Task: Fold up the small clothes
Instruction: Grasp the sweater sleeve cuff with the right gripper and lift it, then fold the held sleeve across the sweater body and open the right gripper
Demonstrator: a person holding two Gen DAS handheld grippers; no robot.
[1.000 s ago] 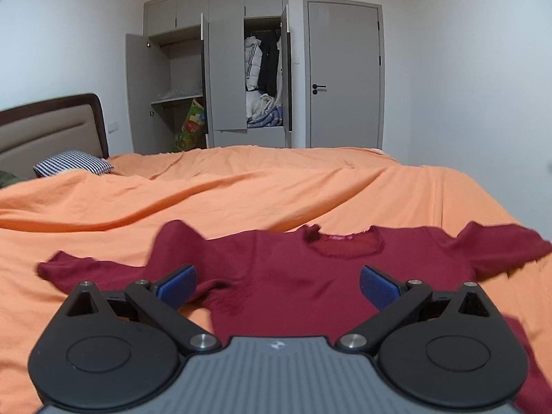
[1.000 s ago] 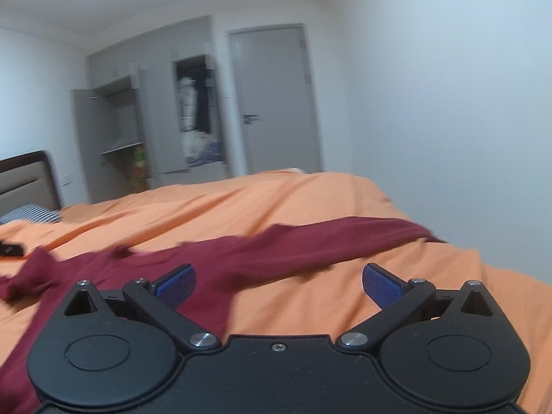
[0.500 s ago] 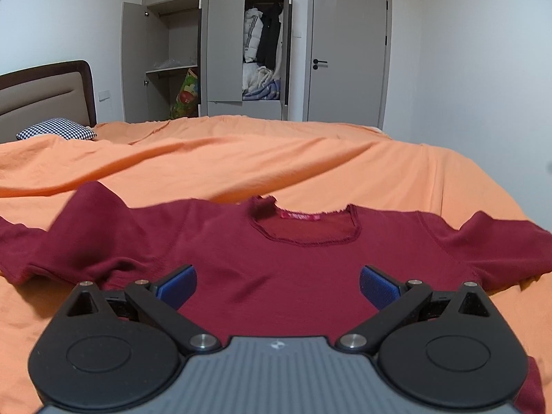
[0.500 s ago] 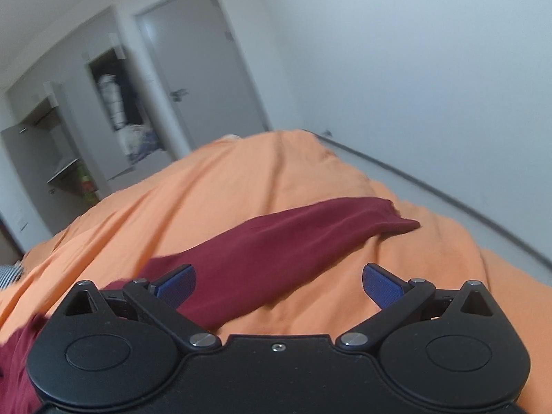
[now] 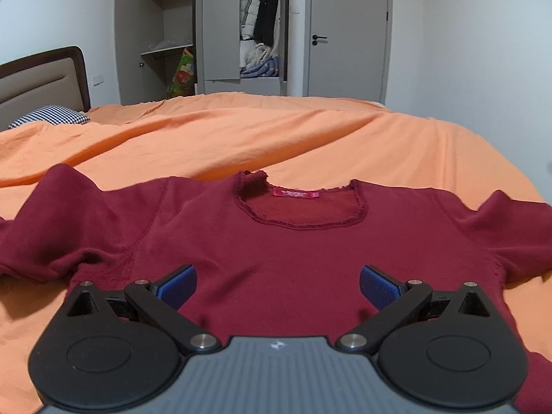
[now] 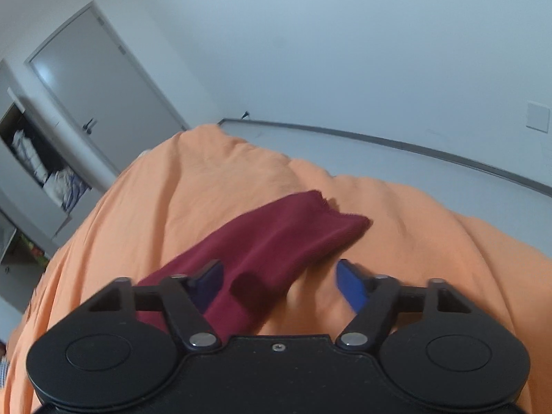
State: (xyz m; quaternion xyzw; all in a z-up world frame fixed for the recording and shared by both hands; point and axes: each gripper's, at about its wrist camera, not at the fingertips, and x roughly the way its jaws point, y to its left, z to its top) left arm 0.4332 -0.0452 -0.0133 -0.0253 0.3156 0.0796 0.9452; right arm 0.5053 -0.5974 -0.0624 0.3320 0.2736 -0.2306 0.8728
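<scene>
Closer now than a second ago, the dark red top (image 5: pixel 293 252) fills the lower half of the left wrist view, and the right wrist camera has swung away from the garment's body toward the wall, so only one sleeve (image 6: pixel 276 241) shows there. The top lies spread flat, front up, on the orange bedspread (image 5: pixel 276 138), its neckline and pink label (image 5: pixel 295 194) straight ahead of the left gripper (image 5: pixel 277 284). That gripper is wide open with nothing between its blue pads (image 5: pixel 176 284); whether the pads touch the cloth under them cannot be told. One sleeve runs off to the left of it, the other to the right.

The right gripper (image 6: pixel 281 281) is also spread wide and grips nothing. The sleeve lies between its fingers, nearer the left pad (image 6: pixel 210 281), and stretches forward, its cuff ahead and slightly right. The right pad stands over bare bedspread (image 6: pixel 414 224).

Beyond the left gripper, far across the bed, stand an open wardrobe (image 5: pixel 220 24) and a closed grey door (image 5: pixel 346 31); a checked pillow (image 5: pixel 51 119) and headboard (image 5: pixel 38 76) lie far to its left.
</scene>
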